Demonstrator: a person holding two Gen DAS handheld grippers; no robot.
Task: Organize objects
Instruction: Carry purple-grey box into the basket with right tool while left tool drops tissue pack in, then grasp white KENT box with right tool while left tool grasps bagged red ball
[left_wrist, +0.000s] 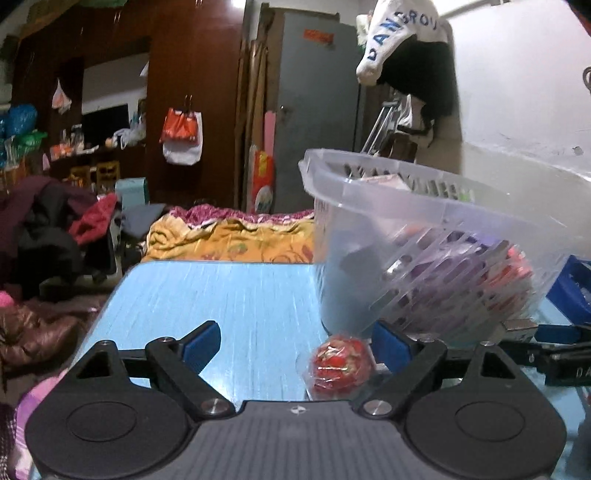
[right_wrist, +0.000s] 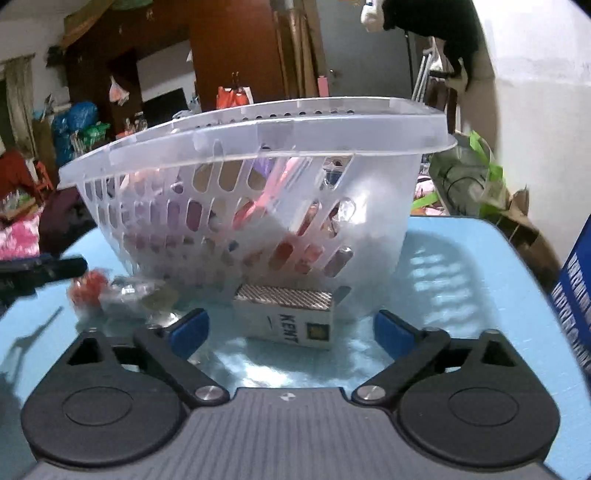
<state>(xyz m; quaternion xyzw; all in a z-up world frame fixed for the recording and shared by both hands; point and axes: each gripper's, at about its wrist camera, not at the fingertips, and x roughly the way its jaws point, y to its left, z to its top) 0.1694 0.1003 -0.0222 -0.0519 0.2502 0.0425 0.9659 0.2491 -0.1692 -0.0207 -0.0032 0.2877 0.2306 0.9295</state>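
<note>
A clear slotted plastic basket (right_wrist: 258, 177) stands on a light blue table (left_wrist: 229, 291), already loaded with pink, red and purple packets that show through its walls.

In the left wrist view, the left gripper (left_wrist: 295, 341) hovers low over the table with its blue-padded jaws spread wide and nothing between the pads. A red wrapped candy (left_wrist: 340, 365) in clear cellophane lies on the table inside the jaw gap, close to the right pad; whether it touches that pad cannot be told. The basket rises just beyond it, to the right and farther off, and appears tilted. A blue crate (left_wrist: 570, 291) sits at the far right edge. This view does not show the carton clearly.

The right wrist view adds what the other lacks: a white KENT cigarette carton (right_wrist: 291, 317) lies on the table against the near foot of the basket, straight ahead between the spread jaws of the right gripper (right_wrist: 291, 328), which is also wide open and empty. The same candy (right_wrist: 90, 290) appears blurred at the left, beside crumpled clear wrapping (right_wrist: 136, 291) near the basket's base. The black arm of the other tool enters from the far left. A blue printed box (right_wrist: 574, 295) stands at the right edge.
</note>
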